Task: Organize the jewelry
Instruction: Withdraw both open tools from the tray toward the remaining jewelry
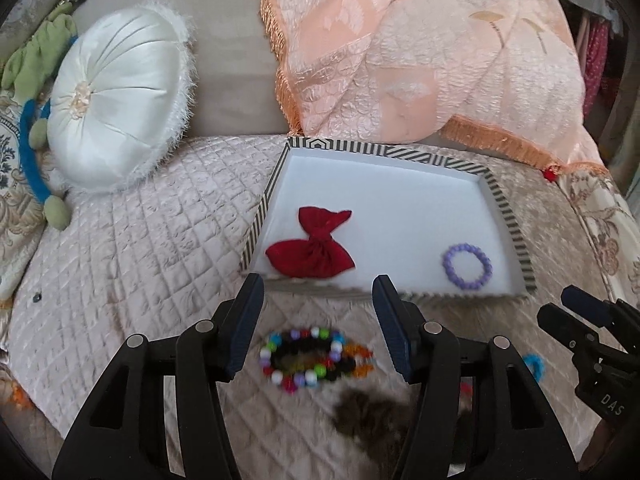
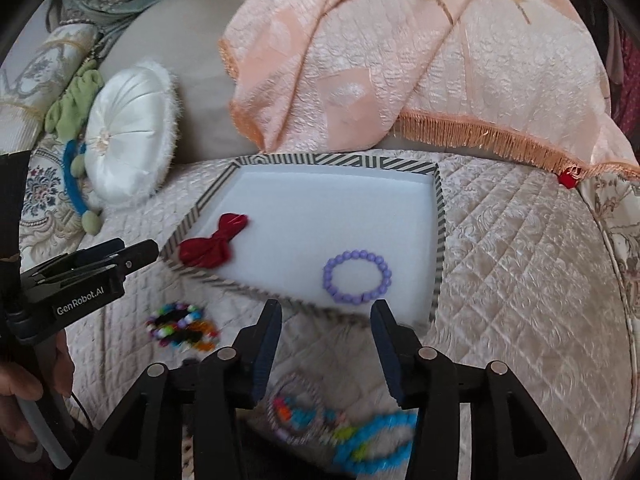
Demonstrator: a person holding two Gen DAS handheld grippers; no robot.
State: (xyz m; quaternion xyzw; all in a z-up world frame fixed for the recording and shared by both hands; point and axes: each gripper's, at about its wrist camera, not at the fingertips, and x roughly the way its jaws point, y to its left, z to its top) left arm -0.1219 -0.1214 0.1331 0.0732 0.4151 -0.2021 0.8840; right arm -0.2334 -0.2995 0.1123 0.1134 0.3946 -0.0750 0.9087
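Note:
A striped-rim tray [image 1: 505, 204] with a white floor lies on the quilted bed. In it are a red cloth pouch [image 1: 311, 250] and a purple bead bracelet [image 1: 467, 266]; both also show in the right wrist view, the pouch [image 2: 212, 245] and the bracelet [image 2: 357, 277]. My left gripper [image 1: 318, 330] is open and empty over a multicoloured bead bracelet [image 1: 306, 357] on the quilt in front of the tray. My right gripper [image 2: 326, 348] is open and empty above a blurred pile of bracelets, one blue [image 2: 376, 444].
A white round cushion [image 1: 120, 104] and a green-and-blue soft toy [image 1: 36, 128] lie at the left. A peach fringed blanket [image 1: 420, 52] is draped behind the tray. A brown furry item [image 1: 372, 412] lies near the left gripper. The right gripper shows in the left wrist view [image 1: 588, 332].

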